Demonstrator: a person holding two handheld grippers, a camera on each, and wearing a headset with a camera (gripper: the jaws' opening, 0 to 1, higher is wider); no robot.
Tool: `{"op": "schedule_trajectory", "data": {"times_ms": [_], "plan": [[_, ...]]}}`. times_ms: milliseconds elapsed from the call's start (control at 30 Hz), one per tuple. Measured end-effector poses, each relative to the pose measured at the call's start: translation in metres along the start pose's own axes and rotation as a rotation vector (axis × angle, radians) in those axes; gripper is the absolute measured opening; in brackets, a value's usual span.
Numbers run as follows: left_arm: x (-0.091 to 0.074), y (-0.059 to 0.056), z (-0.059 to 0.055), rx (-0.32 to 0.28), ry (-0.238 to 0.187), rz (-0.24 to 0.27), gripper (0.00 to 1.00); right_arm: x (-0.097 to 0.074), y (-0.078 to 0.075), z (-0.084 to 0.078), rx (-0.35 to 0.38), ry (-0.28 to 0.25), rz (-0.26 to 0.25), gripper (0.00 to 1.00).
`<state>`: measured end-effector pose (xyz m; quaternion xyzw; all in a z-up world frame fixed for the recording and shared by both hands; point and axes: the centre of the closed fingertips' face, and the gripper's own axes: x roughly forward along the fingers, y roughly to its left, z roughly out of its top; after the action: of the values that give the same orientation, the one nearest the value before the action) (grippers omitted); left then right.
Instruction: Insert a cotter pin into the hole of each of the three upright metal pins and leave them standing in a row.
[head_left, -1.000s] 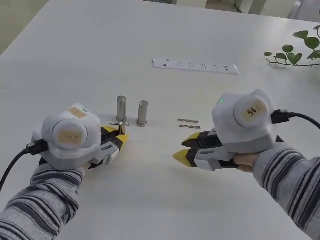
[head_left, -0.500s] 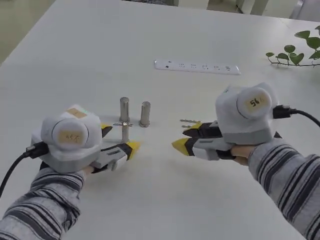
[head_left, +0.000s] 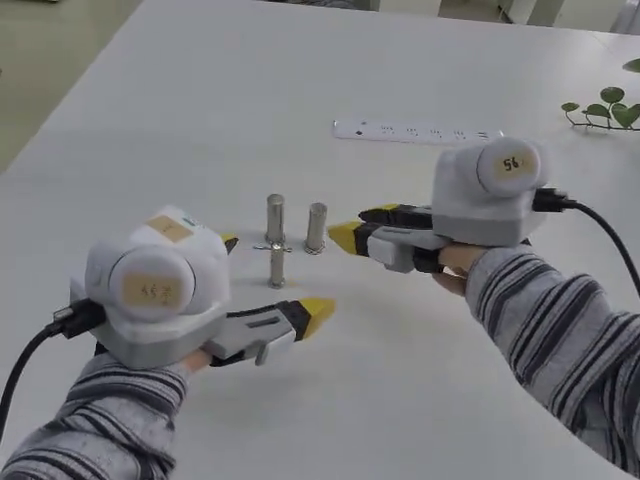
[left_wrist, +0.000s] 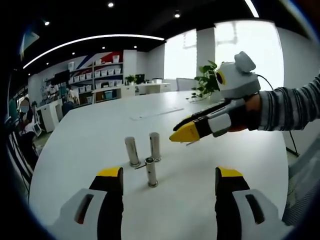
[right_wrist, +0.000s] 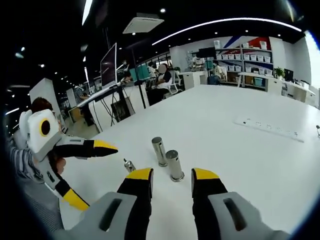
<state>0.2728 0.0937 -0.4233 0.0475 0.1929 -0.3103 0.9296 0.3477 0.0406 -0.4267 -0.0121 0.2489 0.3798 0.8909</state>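
Showing the white table (head_left: 200, 90) just after one tool lets go and the other moves in. At the lower left of the head view, the left gripper (left_wrist: 169, 174) has released the front pin (head_left: 277, 268) and drawn back from it. Its jaws are spread wide and empty, with that pin standing free ahead of them. The right gripper (head_left: 353, 226), a second ago at the lower right, has travelled up and left. Its tip is now just beside the right rear pin (head_left: 316, 226), with the jaws parted narrowly and nothing seen between them.

At centre frame, the left rear pin (head_left: 275, 214) and the right rear pin stand upright side by side. The front pin stands upright just below the left one, so the three form a triangle, not a row. The cotter pin (head_left: 272, 246) is a thin bar lying crosswise at the foot of the left rear pin. Whether it passes through a hole cannot be told.

The loose cotter pins seen earlier to the right are now covered by the right gripper, which suggests the next one is being fetched. Fitting and lining-up both look unfinished.
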Motion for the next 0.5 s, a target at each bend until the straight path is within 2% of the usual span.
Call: {"op": "schedule_trajectory", "data": {"times_ms": [233, 300, 500], "plan": [[-0.009, -0.005, -0.002, 0.002, 0.013, -0.011, 0.82, 0.022, 0.005, -0.007, 0.015, 0.015, -0.004, 0.26], [-0.012, -0.01, -0.002, -0.019, 0.015, -0.041, 0.84, 0.028, 0.005, -0.008, 0.013, 0.008, -0.001, 0.25], [-0.014, -0.012, -0.002, 0.004, 0.012, -0.035, 0.92, 0.042, 0.003, -0.009, 0.011, -0.003, -0.008, 0.21]]}}
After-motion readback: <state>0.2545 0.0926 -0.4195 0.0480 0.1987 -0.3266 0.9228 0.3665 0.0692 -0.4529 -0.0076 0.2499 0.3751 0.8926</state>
